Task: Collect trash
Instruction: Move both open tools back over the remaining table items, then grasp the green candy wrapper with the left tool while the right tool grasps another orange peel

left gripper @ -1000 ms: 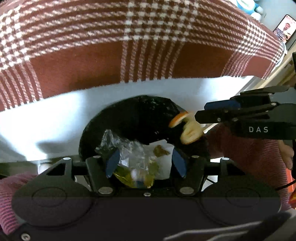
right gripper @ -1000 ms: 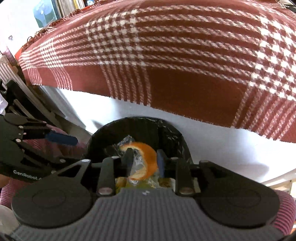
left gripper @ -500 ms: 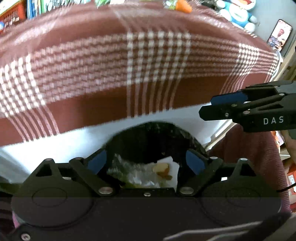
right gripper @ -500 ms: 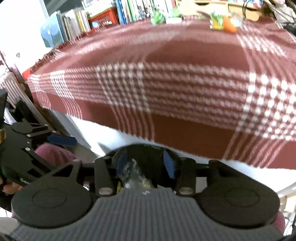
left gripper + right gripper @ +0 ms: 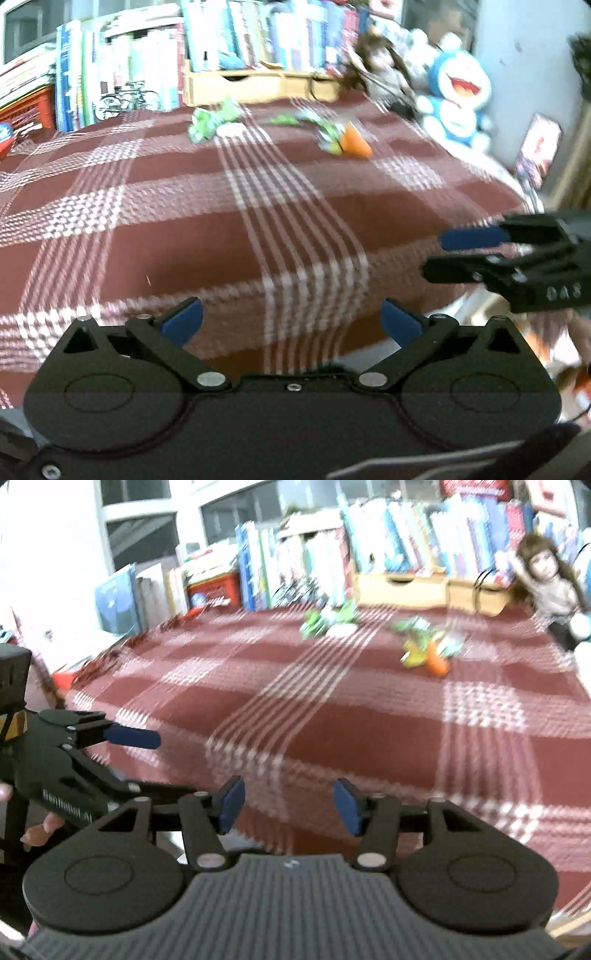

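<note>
Both views look across a table under a red plaid cloth. Trash lies at its far side: a green wrapper, crumpled green-yellow wrappers and a piece of orange peel against them. My left gripper is open and empty above the near table edge. My right gripper is open and empty too, level with the left one and to its right. Motion blurs both views.
Rows of books and a wooden drawer box line the far edge. A doll and a blue plush toy sit at the back right. A phone leans by the right edge.
Both grippers rose from the black trash bag to table height. The right one let go of the orange peel and opened. The left one opened wider. The bag has left view.
</note>
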The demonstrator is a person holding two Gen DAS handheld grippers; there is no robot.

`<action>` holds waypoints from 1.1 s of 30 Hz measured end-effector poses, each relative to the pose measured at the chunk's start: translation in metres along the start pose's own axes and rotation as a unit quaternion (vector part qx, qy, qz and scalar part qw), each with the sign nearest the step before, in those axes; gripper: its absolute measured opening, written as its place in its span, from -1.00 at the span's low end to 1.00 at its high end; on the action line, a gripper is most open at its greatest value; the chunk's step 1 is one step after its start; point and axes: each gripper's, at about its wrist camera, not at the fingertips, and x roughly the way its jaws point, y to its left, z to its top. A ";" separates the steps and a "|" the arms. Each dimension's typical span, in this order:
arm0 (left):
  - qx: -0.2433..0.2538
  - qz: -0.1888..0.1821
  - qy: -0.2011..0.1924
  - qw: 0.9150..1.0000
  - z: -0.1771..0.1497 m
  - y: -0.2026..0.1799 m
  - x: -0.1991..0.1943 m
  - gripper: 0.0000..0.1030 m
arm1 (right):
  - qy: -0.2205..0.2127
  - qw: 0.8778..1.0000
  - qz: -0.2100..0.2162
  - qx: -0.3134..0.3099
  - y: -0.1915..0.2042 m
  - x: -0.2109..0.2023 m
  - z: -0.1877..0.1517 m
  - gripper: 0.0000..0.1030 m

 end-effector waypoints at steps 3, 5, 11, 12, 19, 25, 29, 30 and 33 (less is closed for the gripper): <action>-0.025 0.015 -0.022 0.999 0.026 0.011 0.009 0.99 | -0.021 0.999 -0.029 0.008 -0.014 -0.003 0.013 0.33; -0.036 0.034 -0.032 0.998 0.045 0.022 0.019 0.99 | -0.031 0.998 -0.054 0.009 -0.024 -0.001 0.022 0.33; -0.077 0.072 -0.046 0.993 0.102 0.052 0.056 0.99 | -0.039 0.994 -0.092 0.037 -0.059 0.022 0.049 0.33; -0.085 0.076 -0.048 0.992 0.111 0.058 0.065 0.99 | -0.037 0.994 -0.095 0.044 -0.066 0.027 0.054 0.33; -0.116 0.114 -0.054 0.985 0.166 0.087 0.135 0.99 | -0.024 0.990 -0.116 0.075 -0.104 0.071 0.080 0.33; -0.134 0.106 -0.062 0.983 0.199 0.099 0.196 0.98 | -0.007 0.986 -0.126 0.105 -0.128 0.110 0.096 0.11; -0.149 0.117 -0.057 0.980 0.217 0.107 0.228 0.93 | 0.000 0.985 -0.132 0.115 -0.135 0.129 0.103 -0.02; -0.154 0.118 -0.058 0.979 0.219 0.110 0.232 0.93 | 0.001 0.984 -0.133 0.116 -0.136 0.132 0.105 -0.02; -0.173 0.112 -0.045 0.977 0.223 0.119 0.248 0.85 | 0.010 0.984 -0.135 0.112 -0.139 0.143 0.109 -0.01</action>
